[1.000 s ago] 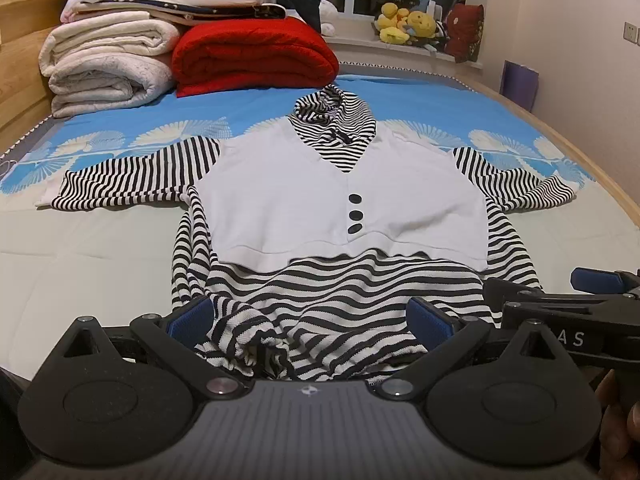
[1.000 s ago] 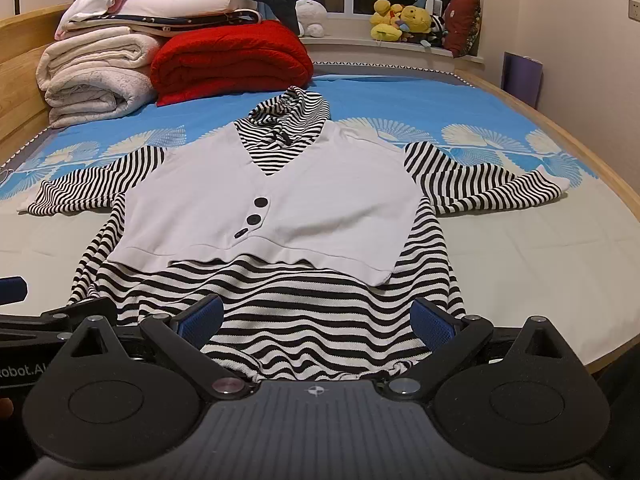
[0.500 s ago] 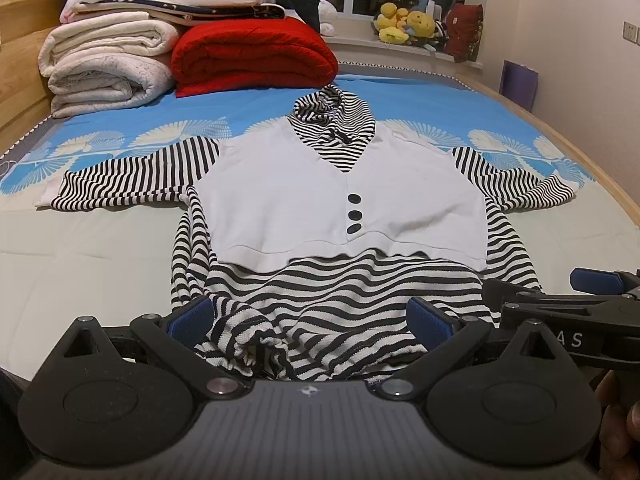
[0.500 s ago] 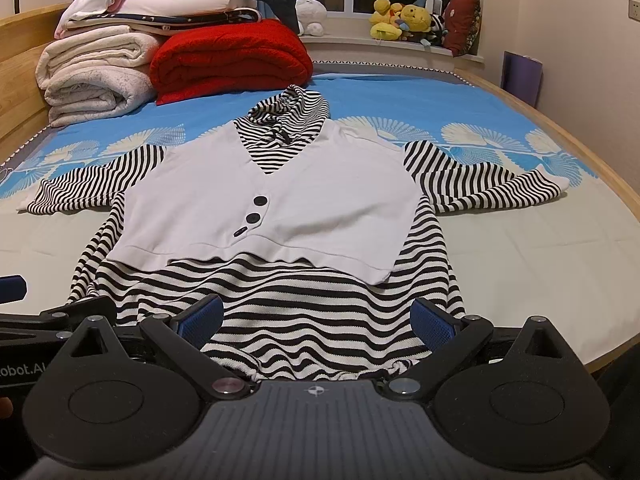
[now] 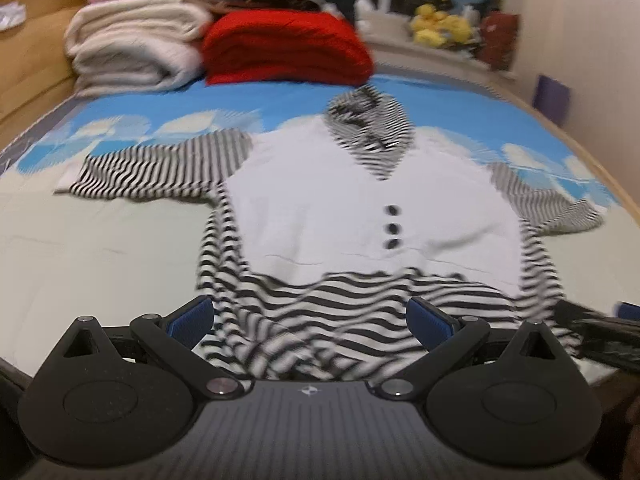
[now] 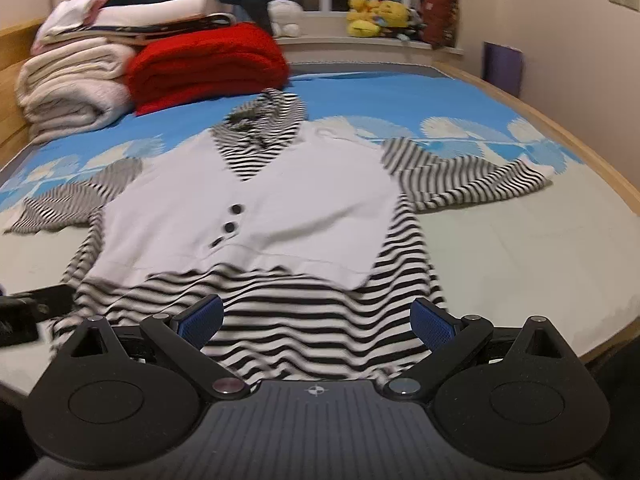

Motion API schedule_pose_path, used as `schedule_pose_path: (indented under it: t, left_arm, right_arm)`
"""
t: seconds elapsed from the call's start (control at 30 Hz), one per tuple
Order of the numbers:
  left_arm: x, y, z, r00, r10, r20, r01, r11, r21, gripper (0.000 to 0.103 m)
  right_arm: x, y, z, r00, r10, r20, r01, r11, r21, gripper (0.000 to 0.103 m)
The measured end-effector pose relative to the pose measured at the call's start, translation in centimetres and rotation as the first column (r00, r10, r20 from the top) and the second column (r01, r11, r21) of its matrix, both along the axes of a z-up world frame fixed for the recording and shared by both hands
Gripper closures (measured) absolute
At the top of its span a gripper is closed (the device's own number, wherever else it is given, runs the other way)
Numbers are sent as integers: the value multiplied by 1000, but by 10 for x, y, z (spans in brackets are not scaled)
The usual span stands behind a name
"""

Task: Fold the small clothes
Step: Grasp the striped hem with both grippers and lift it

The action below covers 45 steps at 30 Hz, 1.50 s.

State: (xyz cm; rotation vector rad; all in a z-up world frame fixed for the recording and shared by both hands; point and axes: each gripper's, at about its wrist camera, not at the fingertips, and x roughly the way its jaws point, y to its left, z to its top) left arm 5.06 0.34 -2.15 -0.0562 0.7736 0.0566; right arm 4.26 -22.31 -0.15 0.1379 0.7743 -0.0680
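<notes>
— Striped top [image 5: 360,216] lies flat, mid-bed [image 5: 100,248], unfolded?
— Yes. Left gripper [image 5: 310,318] and right gripper [image 6: 316,316] gape empty over its near hem; next, each probably pinches a hem corner.

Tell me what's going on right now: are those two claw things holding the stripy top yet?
Left gripper and right gripper: jaws open, holding nothing, at the hem. Striped top spread flat on the bed, unfolded. Nothing in the way.
</notes>
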Motion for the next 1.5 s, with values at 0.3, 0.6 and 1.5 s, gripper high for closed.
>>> schedule_pose_path:
  t: [0.3,0.6,1.5]
  left_arm:
    - [70,47,-55,972,188,-138,-185,982,37,1]
    - [68,73,-98,937,215,-276,-229,973,-18,31]
    - [44,24,-52,955,44,-292,-53,998,-24,64]
  right_arm:
    - [54,-48,-50,968,-207,-139,196,977,-86,4]
    - [56,-61,-99,933,-223,-282,187,971,-151,10]
    - [54,-77,-96,922,-203,-330,176,978,-110,42]
